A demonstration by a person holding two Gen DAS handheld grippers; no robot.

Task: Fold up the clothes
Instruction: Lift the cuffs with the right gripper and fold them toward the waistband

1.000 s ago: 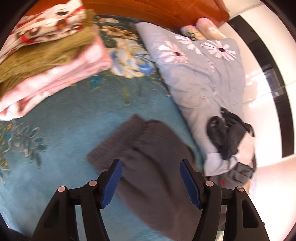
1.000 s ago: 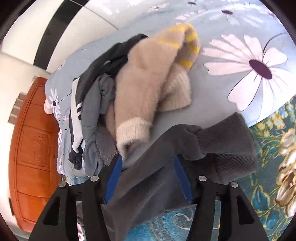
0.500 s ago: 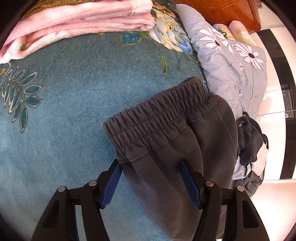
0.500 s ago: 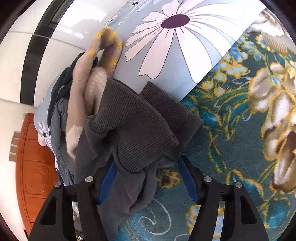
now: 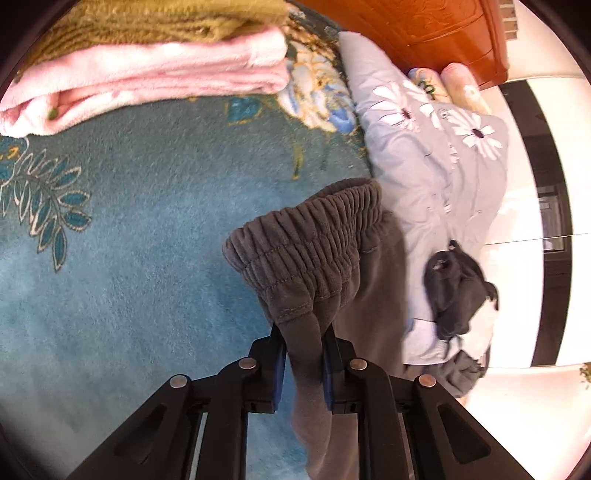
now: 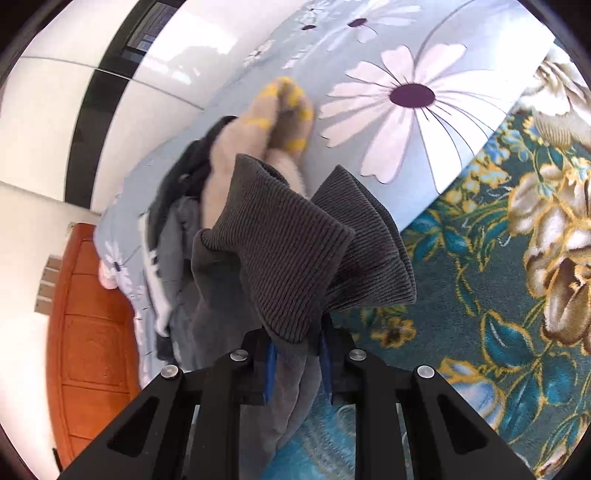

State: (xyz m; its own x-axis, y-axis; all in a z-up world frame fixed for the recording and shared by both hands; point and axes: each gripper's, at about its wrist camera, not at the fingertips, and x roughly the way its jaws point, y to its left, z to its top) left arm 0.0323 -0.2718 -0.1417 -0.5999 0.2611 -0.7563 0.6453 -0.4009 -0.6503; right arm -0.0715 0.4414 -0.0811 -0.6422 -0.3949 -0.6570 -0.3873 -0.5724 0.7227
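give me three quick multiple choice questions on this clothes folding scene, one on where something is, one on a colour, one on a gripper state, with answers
1. What lies directly under the olive-green folded item?
A. a pink folded blanket
B. a white towel
C. a cardboard box

2. What colour is the trousers' waistband?
A. red
B. dark grey
C. yellow

3. What is the left gripper doing?
A. open above the bedspread
B. shut on nothing
C. shut on the trousers

Answers:
1 A, the pink blanket sits beneath it on the teal bedspread.
2 B, the gathered elastic band is dark grey.
3 C, grey cloth is pinched between the blue pads.
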